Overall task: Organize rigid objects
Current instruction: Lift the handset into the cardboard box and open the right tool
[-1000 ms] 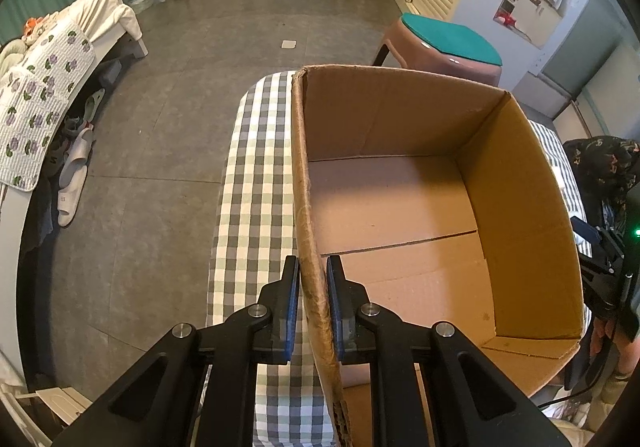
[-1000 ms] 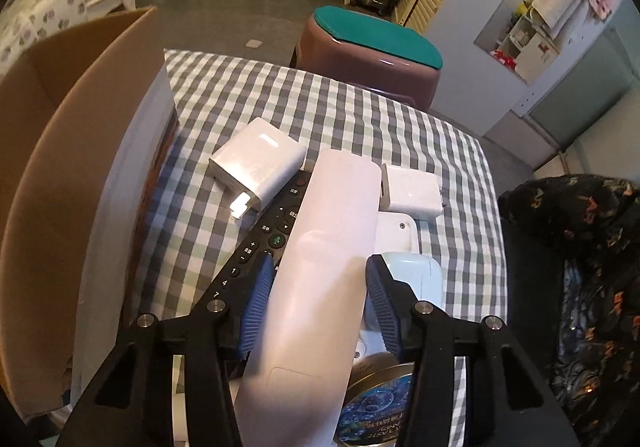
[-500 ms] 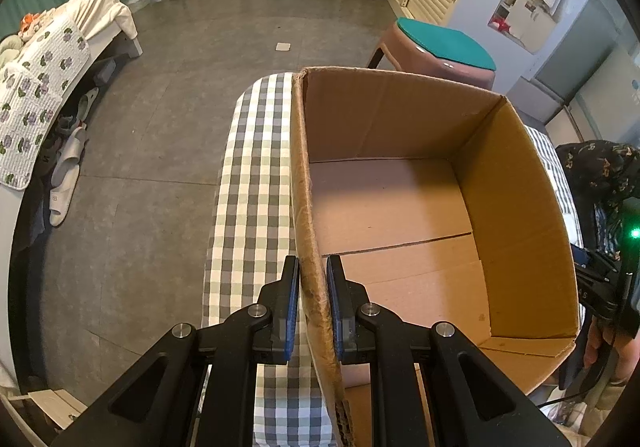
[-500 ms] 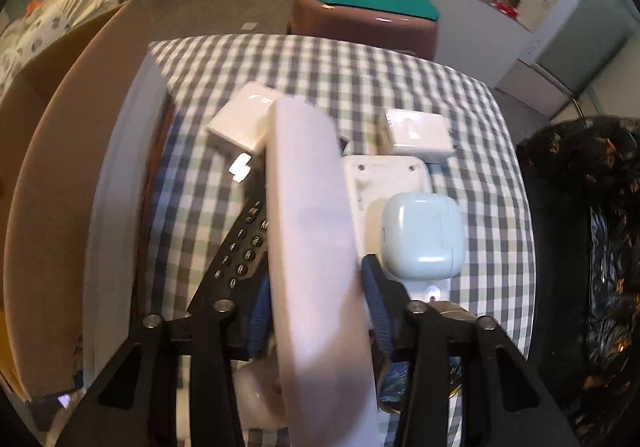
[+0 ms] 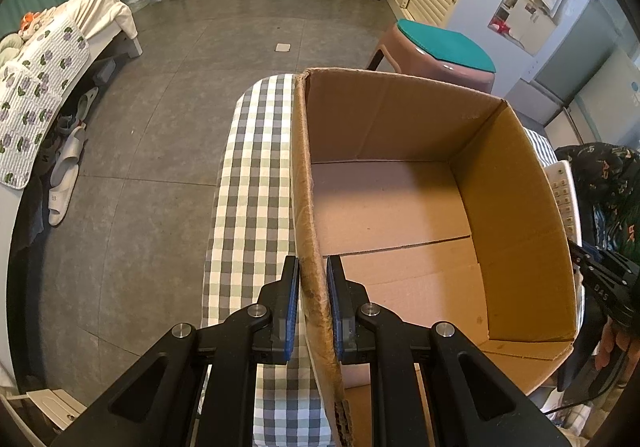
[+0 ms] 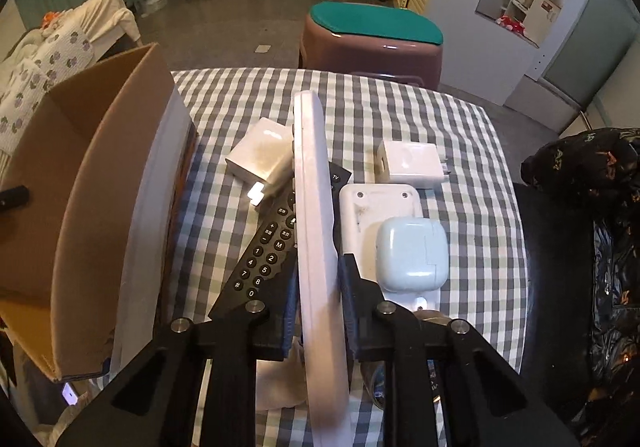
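My left gripper [image 5: 312, 279] is shut on the near left wall of an empty cardboard box [image 5: 400, 207] that stands on the checked table. My right gripper [image 6: 318, 279] is shut on a long white remote [image 6: 316, 207], held on edge above the table, right of the box [image 6: 80, 187]. The white remote's end [image 5: 562, 195] shows past the box's right wall in the left wrist view. Under it lie a black remote [image 6: 268, 247], a white charger [image 6: 260, 157], a second white adapter [image 6: 412, 163], a white device [image 6: 380, 215] and a pale blue case [image 6: 412, 251].
The checked tablecloth [image 6: 460, 127] covers a small table. A pink stool with a teal seat [image 6: 372, 35] stands behind it. A round tin [image 6: 372, 387] lies under my right gripper. A dark patterned cloth [image 6: 592, 183] is at the right. A bed [image 5: 48, 67] stands far left.
My right gripper has lifted the white remote and turned it onto its edge, and it has swung toward the box. My left gripper keeps its hold on the box wall.
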{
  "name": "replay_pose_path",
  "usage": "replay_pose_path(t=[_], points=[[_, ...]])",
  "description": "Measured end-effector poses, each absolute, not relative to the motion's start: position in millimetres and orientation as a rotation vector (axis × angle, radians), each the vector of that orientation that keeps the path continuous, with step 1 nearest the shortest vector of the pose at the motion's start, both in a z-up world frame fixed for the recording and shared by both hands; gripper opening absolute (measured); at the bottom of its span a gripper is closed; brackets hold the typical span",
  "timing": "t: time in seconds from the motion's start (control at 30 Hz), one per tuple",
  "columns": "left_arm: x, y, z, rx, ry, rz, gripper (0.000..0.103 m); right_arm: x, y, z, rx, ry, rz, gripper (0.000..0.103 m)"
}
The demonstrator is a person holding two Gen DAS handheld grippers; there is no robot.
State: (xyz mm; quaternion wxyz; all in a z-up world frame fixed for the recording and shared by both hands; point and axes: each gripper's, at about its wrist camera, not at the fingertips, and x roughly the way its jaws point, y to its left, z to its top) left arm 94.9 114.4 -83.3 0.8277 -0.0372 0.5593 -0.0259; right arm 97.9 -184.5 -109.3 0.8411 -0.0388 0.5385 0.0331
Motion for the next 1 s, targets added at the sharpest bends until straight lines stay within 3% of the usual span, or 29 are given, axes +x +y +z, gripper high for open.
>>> replay_pose_path(t=[0.6, 1.0], points=[[97.6, 113.1, -82.2, -0.089, 1.182, -0.057, 0.014, 76.4, -141.3, 10.6, -0.136, 0.900, 0.260, 0.018], [98.5, 118.4, -75.7, -0.106, 1.154, -0.045, 0.014, 77.3, -66.0, 41.9, -0.257, 0.830, 0.383, 0.019]])
